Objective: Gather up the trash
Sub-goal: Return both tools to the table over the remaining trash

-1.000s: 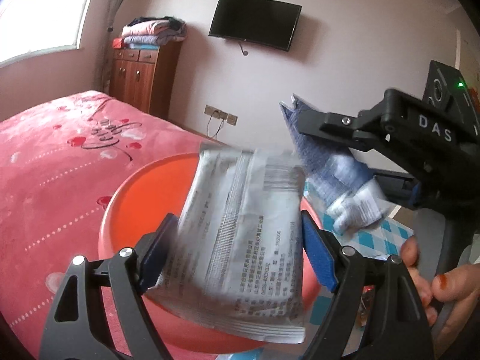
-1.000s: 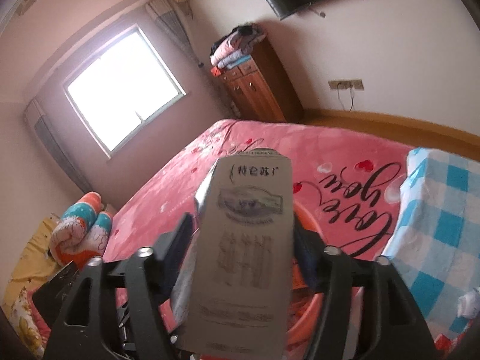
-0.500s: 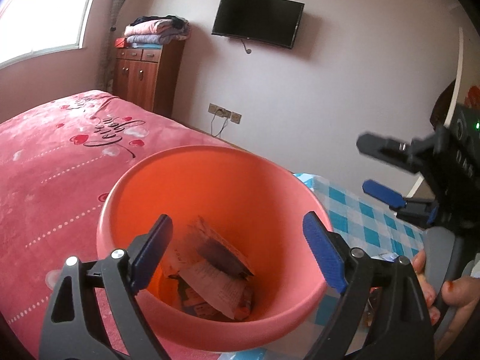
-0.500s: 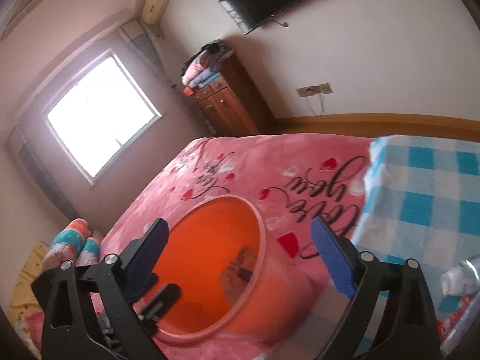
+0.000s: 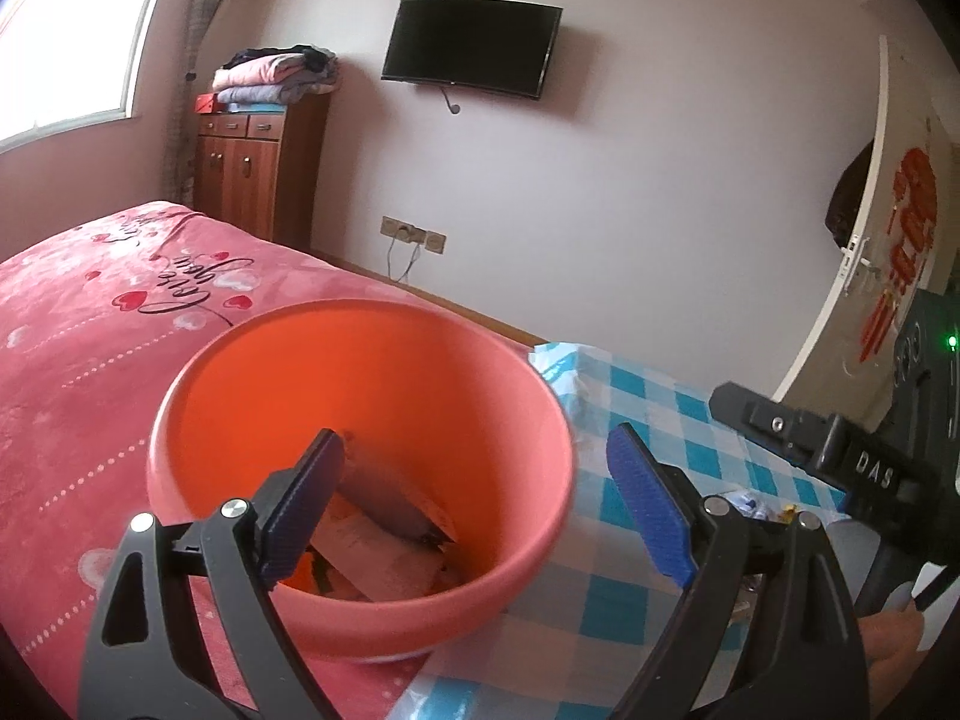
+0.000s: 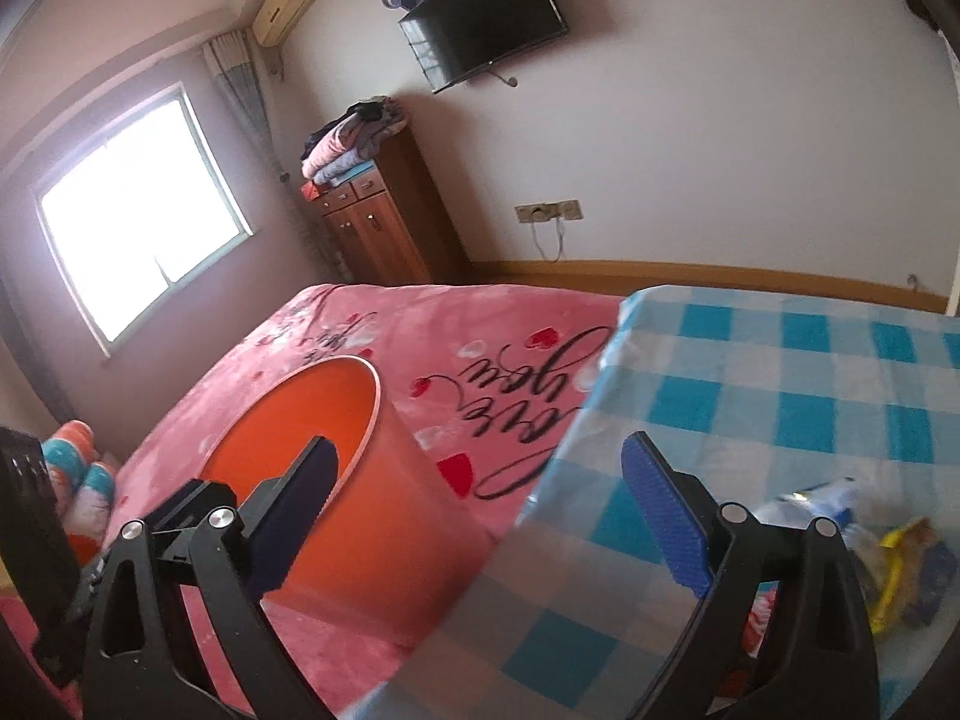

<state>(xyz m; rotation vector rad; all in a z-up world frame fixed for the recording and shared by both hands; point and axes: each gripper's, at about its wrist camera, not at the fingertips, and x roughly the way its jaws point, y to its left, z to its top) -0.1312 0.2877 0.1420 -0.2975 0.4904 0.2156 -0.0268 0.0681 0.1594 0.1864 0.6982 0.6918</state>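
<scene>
Hanging over the orange bucket [image 5: 360, 396], the left tool [image 5: 474, 510] is spread wide and grips nothing; discarded wrappers [image 5: 384, 546] lie in the bucket's bottom below it. The right tool [image 6: 480, 516], equally spread and empty, has the bucket to its left and more wrappers [image 6: 888, 546] on the checked table [image 6: 780, 372] to its right.

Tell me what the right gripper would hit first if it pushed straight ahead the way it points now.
Most likely the near corner of the blue checked tablecloth: the open, empty right gripper points at that edge, with the orange bin just off to its left. Depth is hard to judge here.
</scene>
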